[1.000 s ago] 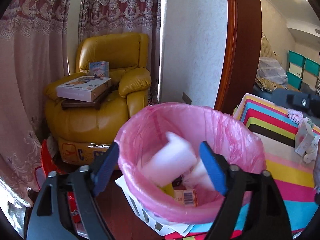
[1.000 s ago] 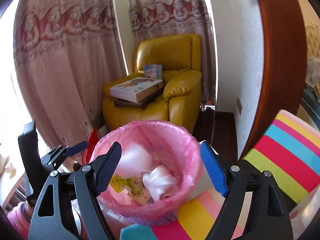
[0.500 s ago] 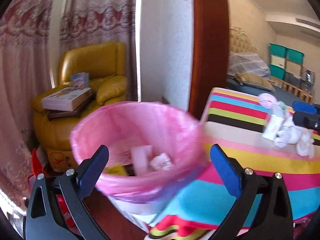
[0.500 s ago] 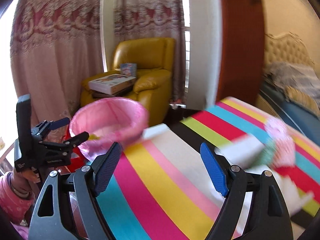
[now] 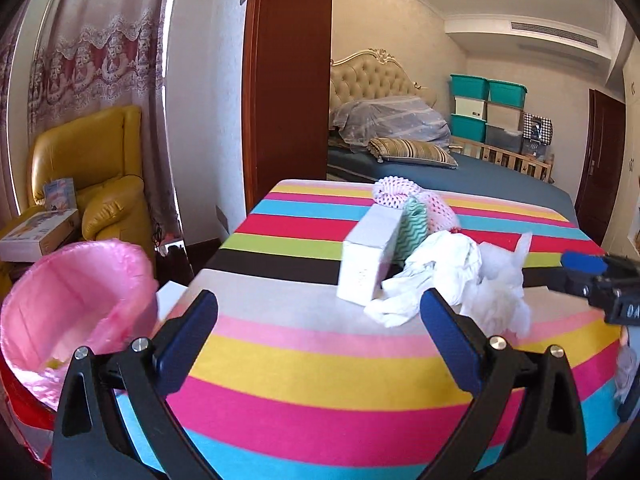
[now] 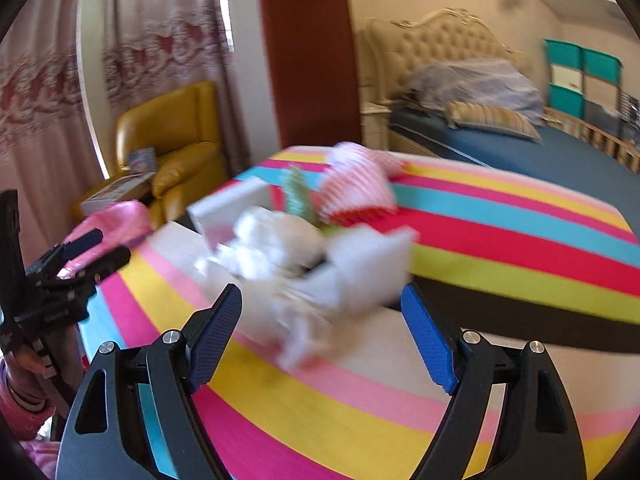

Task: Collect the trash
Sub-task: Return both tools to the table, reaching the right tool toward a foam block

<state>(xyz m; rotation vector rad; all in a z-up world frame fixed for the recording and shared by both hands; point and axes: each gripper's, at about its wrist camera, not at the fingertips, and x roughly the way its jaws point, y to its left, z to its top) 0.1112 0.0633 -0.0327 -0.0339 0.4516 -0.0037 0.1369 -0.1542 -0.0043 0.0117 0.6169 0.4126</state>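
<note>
Left wrist view: pink-lined bin (image 5: 76, 300), contents blurred; left claw (image 5: 320, 336) and right claw (image 6: 320, 334) both gape empty.

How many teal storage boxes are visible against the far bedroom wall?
3: two side by side on top, one lower on the left. Others may be hidden.

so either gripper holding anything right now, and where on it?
Nothing held. Left gripper and right gripper are both open and empty, over the striped table, short of the crumpled white paper.
</note>
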